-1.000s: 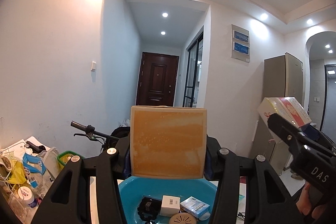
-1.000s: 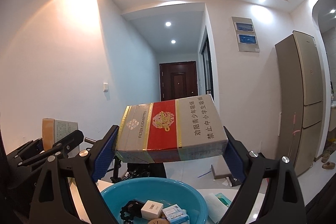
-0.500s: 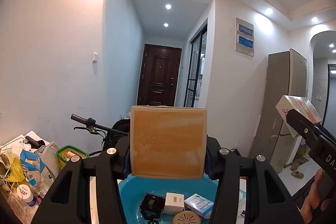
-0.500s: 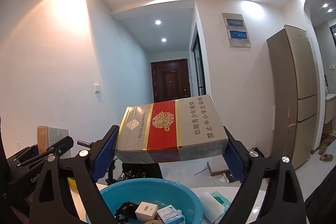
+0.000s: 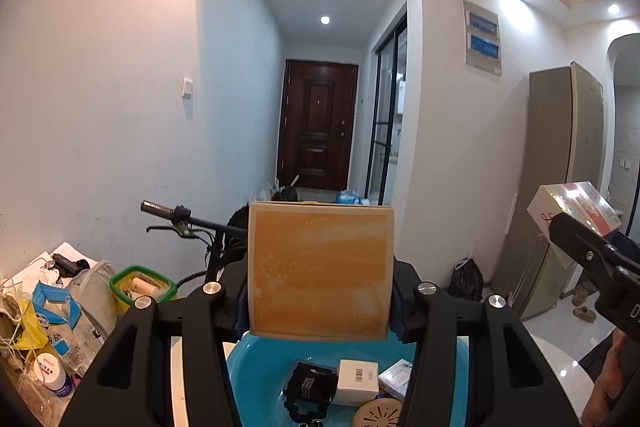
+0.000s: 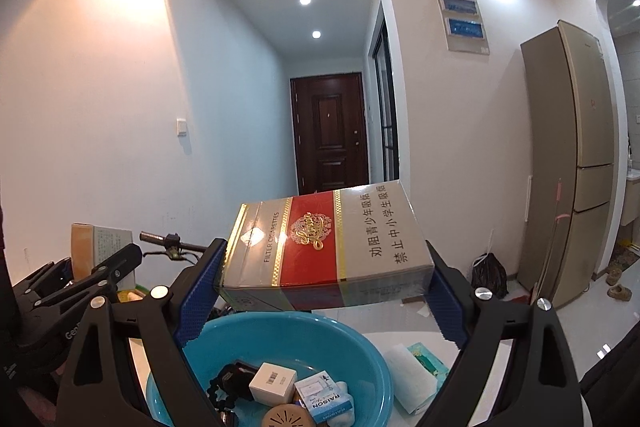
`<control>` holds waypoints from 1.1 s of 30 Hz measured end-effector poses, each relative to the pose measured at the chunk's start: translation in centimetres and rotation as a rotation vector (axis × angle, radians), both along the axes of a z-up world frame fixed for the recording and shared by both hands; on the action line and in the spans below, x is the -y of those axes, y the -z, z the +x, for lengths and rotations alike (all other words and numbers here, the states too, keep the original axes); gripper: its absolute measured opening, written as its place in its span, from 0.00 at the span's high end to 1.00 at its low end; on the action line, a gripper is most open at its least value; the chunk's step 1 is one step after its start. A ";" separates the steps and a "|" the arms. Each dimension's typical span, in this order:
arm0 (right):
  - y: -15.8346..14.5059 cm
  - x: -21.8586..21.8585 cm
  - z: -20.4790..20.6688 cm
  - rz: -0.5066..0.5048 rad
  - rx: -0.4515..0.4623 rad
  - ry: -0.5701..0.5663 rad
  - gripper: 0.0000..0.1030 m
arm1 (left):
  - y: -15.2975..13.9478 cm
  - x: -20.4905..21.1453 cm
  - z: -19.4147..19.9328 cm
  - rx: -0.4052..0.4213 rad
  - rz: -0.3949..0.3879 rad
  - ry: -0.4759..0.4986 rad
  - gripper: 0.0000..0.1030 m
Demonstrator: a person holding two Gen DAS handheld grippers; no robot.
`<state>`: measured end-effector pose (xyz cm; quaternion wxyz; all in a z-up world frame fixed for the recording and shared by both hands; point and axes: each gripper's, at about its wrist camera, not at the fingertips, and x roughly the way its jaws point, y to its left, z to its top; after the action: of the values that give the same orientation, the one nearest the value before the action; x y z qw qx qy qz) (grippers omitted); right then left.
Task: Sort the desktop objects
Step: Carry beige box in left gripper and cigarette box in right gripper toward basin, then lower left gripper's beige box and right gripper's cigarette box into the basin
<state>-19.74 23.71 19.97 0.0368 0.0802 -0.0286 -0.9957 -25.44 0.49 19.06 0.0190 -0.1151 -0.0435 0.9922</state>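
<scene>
Blue basin [image 6: 372, 367] below both grippers | left gripper [image 5: 320, 291] clamps orange box [image 5: 320, 267] by its sides | right gripper [image 6: 324, 279] grips cigarette carton [image 6: 324, 247] at both ends | both look light, stiff, glossy: likely slippery.

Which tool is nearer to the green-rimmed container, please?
Left. The left tool is beside the green-rimmed container; the right tool is farther right, beyond it.

Cigarette carton [image 6: 324, 247]: grey with red centre band, gold stripes. Flat box [image 5: 320, 273]: mottled orange, cream border. Basin [image 6: 280, 331]: plain turquoise.
</scene>
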 end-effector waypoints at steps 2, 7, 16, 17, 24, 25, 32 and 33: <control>0.6 -0.1 -1.2 0.003 0.036 -0.002 0.13 | 0.9 -0.2 -1.3 0.042 -0.006 -0.004 0.48; 2.4 -0.3 -4.1 -0.008 0.142 -0.020 0.13 | 2.9 -1.3 -4.0 0.136 -0.038 -0.008 0.48; 5.3 0.5 -7.1 0.042 0.262 -0.042 0.13 | 6.5 -2.3 -7.7 0.266 -0.068 -0.001 0.48; 5.7 0.7 -7.6 0.053 0.282 -0.047 0.13 | 6.8 -2.3 -8.0 0.276 -0.070 -0.002 0.48; 8.9 1.0 -10.8 0.111 0.412 -0.056 0.13 | 10.5 -2.0 -11.6 0.420 -0.083 0.001 0.48; 9.3 1.0 -11.4 0.120 0.432 -0.058 0.13 | 10.9 -1.9 -12.0 0.437 -0.082 0.002 0.48; 13.8 0.9 -14.7 0.155 0.588 -0.068 0.13 | 14.2 -0.8 -14.7 0.575 -0.046 0.008 0.48; 14.2 1.1 -14.8 0.169 0.601 -0.071 0.13 | 14.4 -0.7 -14.9 0.585 -0.042 0.011 0.48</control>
<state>-34.58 22.62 5.74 0.0546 0.3748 0.0475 -0.9243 -40.31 1.14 4.70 0.0086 -0.3969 -0.0259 0.9174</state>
